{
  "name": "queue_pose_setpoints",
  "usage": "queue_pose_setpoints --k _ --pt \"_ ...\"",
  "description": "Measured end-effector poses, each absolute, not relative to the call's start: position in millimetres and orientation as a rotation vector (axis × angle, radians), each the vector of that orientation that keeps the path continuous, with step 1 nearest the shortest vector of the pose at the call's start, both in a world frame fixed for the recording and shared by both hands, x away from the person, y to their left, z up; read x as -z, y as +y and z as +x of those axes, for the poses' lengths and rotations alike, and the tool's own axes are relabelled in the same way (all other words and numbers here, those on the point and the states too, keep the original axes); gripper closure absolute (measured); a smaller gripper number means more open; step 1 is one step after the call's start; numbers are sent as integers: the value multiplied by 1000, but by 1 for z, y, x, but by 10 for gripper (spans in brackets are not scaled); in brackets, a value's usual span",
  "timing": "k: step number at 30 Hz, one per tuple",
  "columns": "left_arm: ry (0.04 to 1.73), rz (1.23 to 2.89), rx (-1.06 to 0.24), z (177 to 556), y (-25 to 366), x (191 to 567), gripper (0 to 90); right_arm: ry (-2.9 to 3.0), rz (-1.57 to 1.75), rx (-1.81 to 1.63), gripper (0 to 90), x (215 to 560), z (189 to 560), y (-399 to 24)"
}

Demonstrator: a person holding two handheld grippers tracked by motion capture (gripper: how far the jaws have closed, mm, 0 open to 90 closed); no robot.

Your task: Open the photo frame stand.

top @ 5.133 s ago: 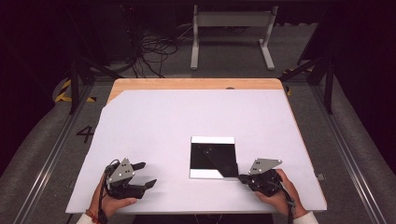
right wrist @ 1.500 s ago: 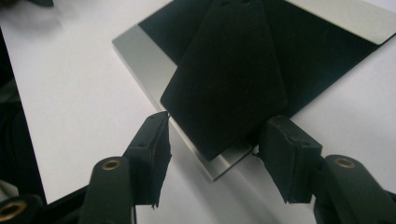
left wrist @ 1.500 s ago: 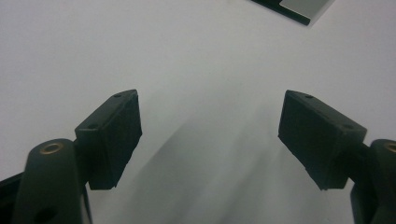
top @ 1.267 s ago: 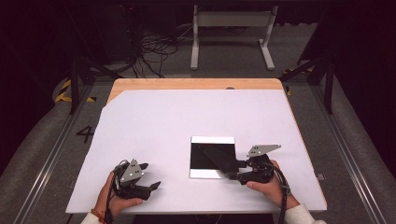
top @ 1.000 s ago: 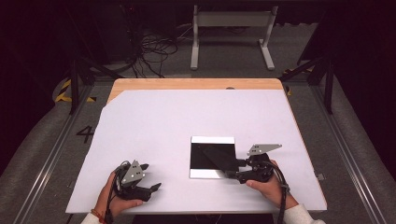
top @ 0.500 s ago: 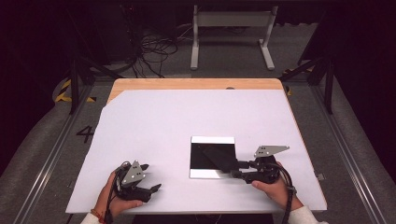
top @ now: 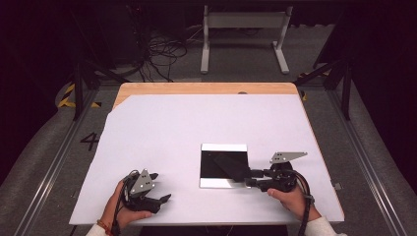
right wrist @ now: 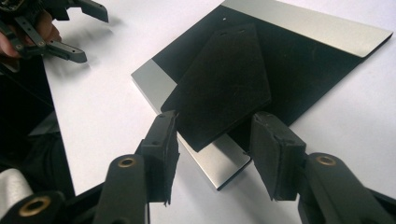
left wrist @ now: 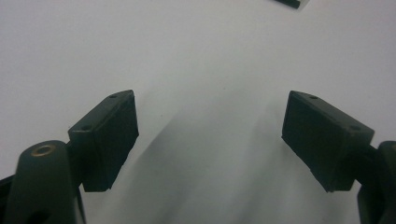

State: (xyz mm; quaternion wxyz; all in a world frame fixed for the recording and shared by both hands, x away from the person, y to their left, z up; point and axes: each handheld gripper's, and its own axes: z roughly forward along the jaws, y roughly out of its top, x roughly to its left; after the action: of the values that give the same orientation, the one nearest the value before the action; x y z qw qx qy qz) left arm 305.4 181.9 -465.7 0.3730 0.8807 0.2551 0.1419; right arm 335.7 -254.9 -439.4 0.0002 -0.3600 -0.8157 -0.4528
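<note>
- On the white bench [top: 162, 132] lay a flat, square, black-and-silver plate [right wrist: 327, 28] bearing a matte, felt-like pointed black pad [right wrist: 224, 79].
- Right claw [right wrist: 215, 149] was closing around the pad's tip without pressing it; left claw [left wrist: 210, 135] stood open, empty.

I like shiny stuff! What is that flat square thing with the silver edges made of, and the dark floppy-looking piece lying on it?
The square plate looks like metal or glass: its silver strips have a smooth sheen and its dark middle looks glossy, though I can't be sure which. The dark piece on it looks like felt or foam: matte, slightly fuzzy, no shine. The right gripper has been closing around its near end.
</note>
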Motion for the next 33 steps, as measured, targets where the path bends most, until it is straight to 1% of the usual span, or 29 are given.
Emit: queue_pose_setpoints --k 3,6,7,15,19,23,24,26,30,33 --pt "645 2259 -355 306 179 466 191 -2537 -1143 1421 549 439 336 -255" --pt "634 2264 -348 306 175 466 191 -2548 -1152 1415 526 438 336 -255" --pt "628 2265 -340 306 174 467 191 -2550 -1192 1415 456 439 337 -256" --pt "618 2273 -336 306 168 467 191 -2528 -1160 1419 458 441 340 -252" --pt "607 2277 -333 306 166 467 191 -2514 -1149 1431 423 443 344 -243" --pt "607 2260 -333 308 166 465 191 -2492 -1157 1481 421 434 344 -241" --pt "606 2255 -330 308 166 465 191 -2476 -1165 1489 412 433 345 -241" --pt "608 2261 -334 308 164 465 191 -2485 -1182 1495 342 430 346 -240" --pt "600 2268 -339 309 162 465 191 -2456 -1234 1529 382 427 350 -240" --pt "599 2267 -333 309 160 465 191 -2442 -1238 1522 386 427 353 -238"
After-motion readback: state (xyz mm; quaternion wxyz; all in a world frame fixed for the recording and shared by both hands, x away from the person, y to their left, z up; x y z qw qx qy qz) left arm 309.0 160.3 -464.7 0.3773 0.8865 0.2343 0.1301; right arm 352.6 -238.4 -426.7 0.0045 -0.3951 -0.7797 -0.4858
